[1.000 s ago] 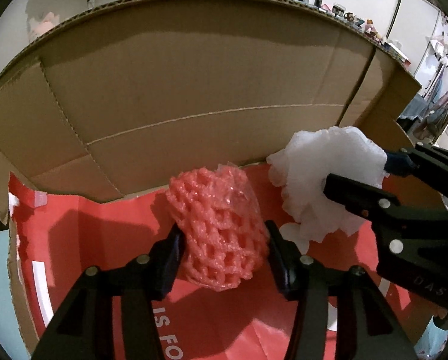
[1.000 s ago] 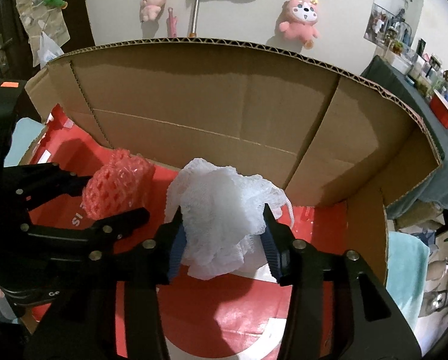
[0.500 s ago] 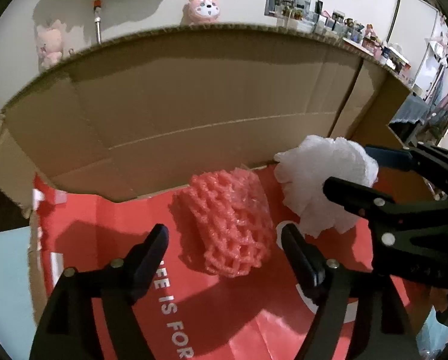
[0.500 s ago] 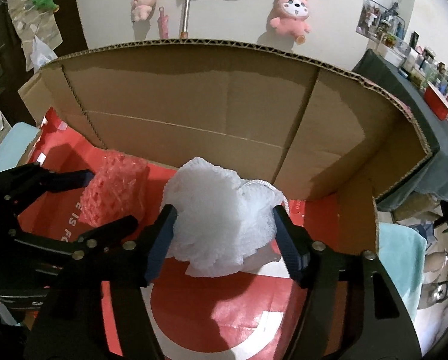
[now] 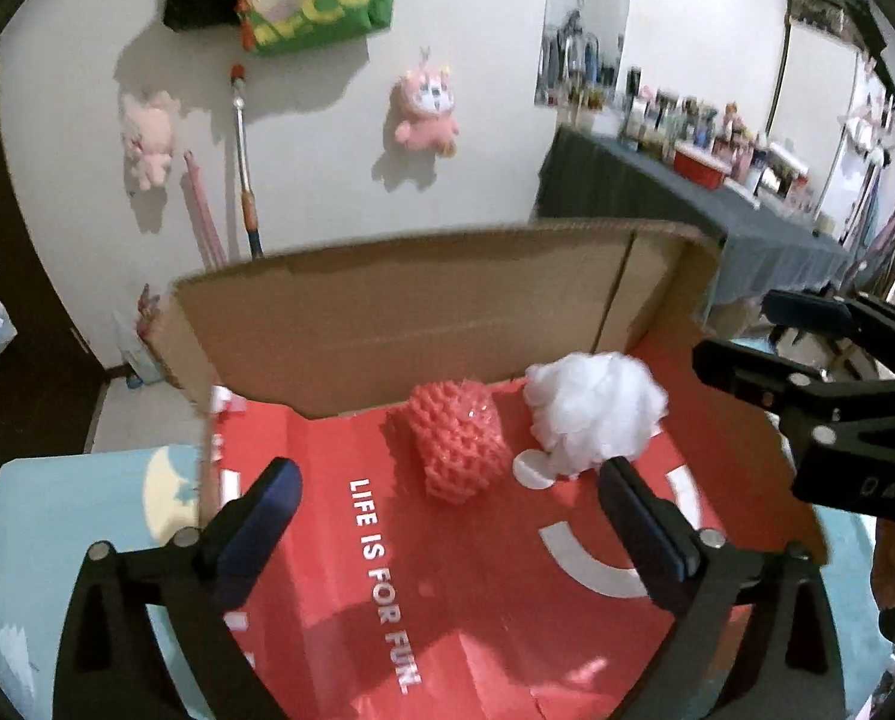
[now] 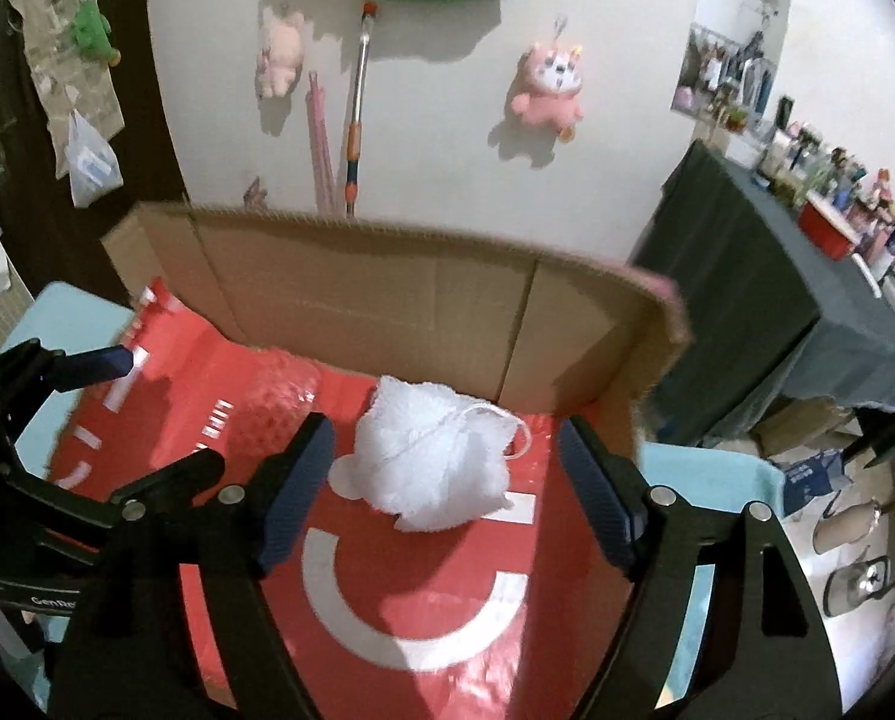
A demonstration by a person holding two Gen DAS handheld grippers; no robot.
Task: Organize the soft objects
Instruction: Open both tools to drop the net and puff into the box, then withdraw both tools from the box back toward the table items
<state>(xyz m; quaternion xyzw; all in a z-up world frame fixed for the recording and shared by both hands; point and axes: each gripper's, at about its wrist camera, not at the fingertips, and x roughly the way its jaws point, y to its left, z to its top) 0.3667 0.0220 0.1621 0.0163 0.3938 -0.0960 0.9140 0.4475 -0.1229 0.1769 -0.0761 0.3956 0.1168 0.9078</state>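
1. both soft things sit on the red printed floor of the cardboard box [image 5: 423, 324], close to its brown back wall. the red foam net [image 5: 456, 441] is on the left and the white bath pouf [image 6: 432, 459] is just beside it on the right, maybe brushing it.
2. the left gripper [image 5: 441, 525] is spread wide and its jaws are opening, with nothing pinched. the net lies ahead of its tips, out beyond the gap, not in it.
3. the right gripper [image 6: 444, 489] is also opening. the pouf sits ahead between its two finger lines, but the pads aren't touching it.
4. so each gripper is lined up with its own item: left nearer the net, right nearer the pouf.
5. the net is a stubby tube of open foam mesh, its long axis running roughly away from the left wrist camera. squishy, springs back i'd guess.
6. the pouf is a round ball of gathered netting with a thin cord loop on its right side. no real axis, and very light by the look of it.
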